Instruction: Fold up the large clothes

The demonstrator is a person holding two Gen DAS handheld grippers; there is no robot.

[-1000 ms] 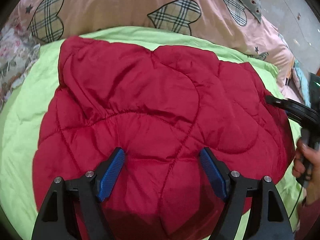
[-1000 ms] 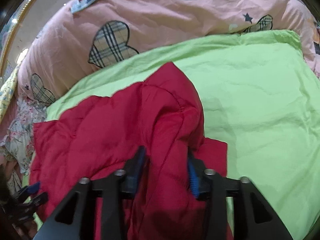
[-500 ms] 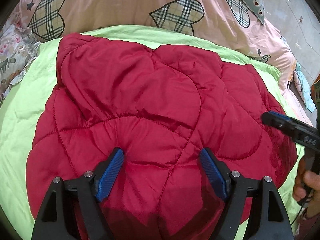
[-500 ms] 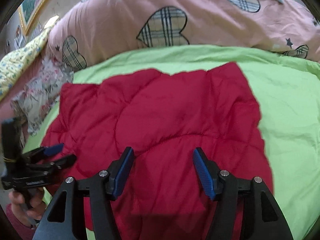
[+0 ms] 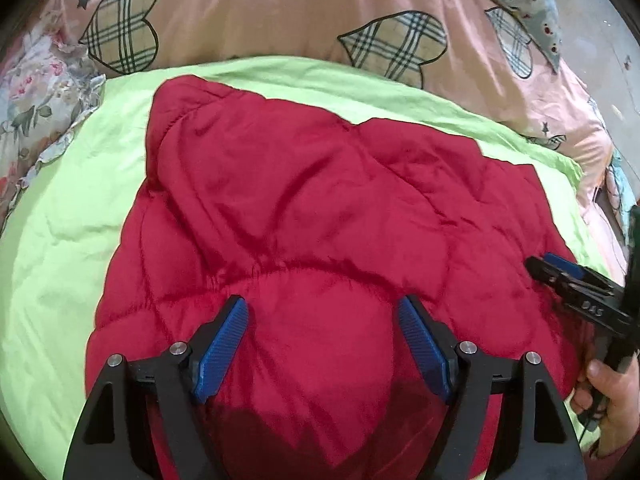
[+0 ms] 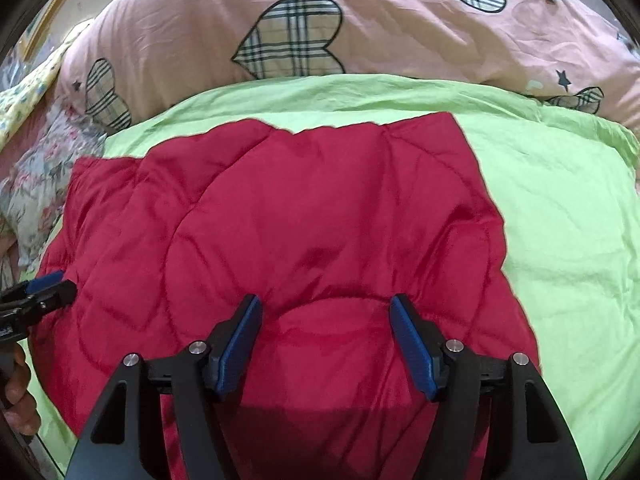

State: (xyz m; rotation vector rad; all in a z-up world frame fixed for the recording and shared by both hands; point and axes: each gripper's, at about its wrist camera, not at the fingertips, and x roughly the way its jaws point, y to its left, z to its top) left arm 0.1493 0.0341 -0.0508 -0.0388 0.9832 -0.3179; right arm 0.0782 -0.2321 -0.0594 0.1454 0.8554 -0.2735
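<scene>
**Red quilted jacket on the bed, both grippers apart above it**

While I hold both tools over the bed, the items run as follows, nearest first.

1. My left gripper (image 5: 322, 340): black arms, blue ribbed pads, jaws wide apart with nothing clamped between them. Red fabric fills the gap below the pads; I cannot tell whether the tips touch it.

2. My right gripper (image 6: 325, 338): same build, jaws apart and empty. They have just been opening, and only the flat red surface shows between them. From the left wrist view this tool enters at the right edge, with my right hand (image 5: 608, 390) wrapped round its handle. From the right wrist view my left hand (image 6: 18, 400) shows at the lower left edge.

3. Red quilted jacket (image 5: 320, 216): padded, stitched in curved panels, lying spread across the middle of the green sheet under both grippers. A gathered seam crosses it just beyond the pads. Its far edge is uneven.

4. Green sheet (image 6: 560, 220): light green, creased, bare to the right of the jacket and in a strip beyond it.

5. Pink quilt (image 6: 400, 32): plaid heart patches and small stars, bunched along the far side of the sheet.

6. Floral fabric (image 5: 36, 92): ruffled edge, far left, beside the sheet.
</scene>
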